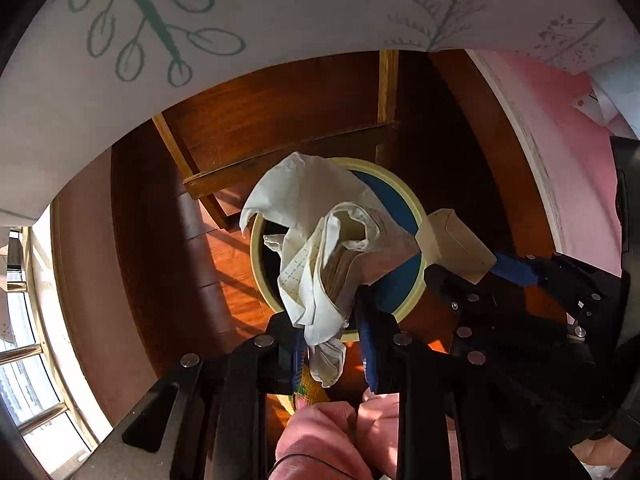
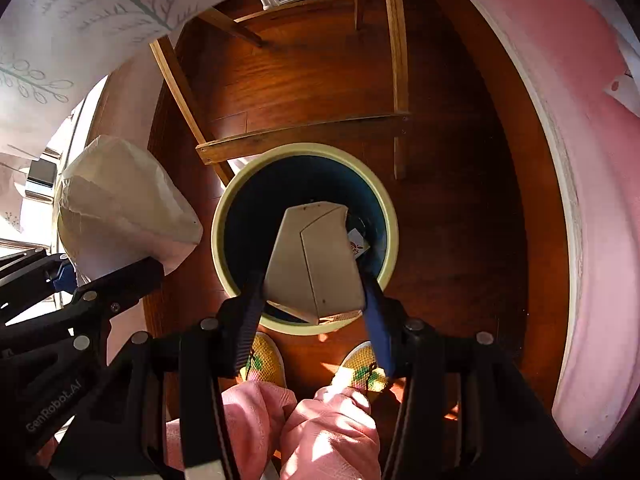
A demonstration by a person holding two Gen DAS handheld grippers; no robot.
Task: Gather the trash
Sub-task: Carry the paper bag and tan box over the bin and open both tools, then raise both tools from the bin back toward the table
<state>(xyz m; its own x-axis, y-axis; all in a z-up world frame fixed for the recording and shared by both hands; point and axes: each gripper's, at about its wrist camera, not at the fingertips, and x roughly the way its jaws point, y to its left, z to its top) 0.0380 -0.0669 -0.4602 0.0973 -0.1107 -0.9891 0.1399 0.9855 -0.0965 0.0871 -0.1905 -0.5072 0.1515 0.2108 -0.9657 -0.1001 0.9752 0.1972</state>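
Looking down past pink trouser legs and yellow shoes (image 2: 266,360), both grippers hang over a round bin (image 2: 390,236) on the wooden floor. The left gripper (image 1: 332,340) pinches a crumpled white napkin (image 1: 316,240); the right gripper (image 2: 314,292) clamps a small beige carton (image 2: 316,256) over the bin's mouth. Neither piece is dropped yet; one scrap seems to lie inside. Beyond, wooden chair legs (image 2: 396,60) stand close behind the bin, with a leaf-print tablecloth (image 1: 280,12) overhanging.

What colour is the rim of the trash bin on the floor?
The trash bin has a pale cream-yellow rim around a dark blue inside, clearest in the right wrist view.
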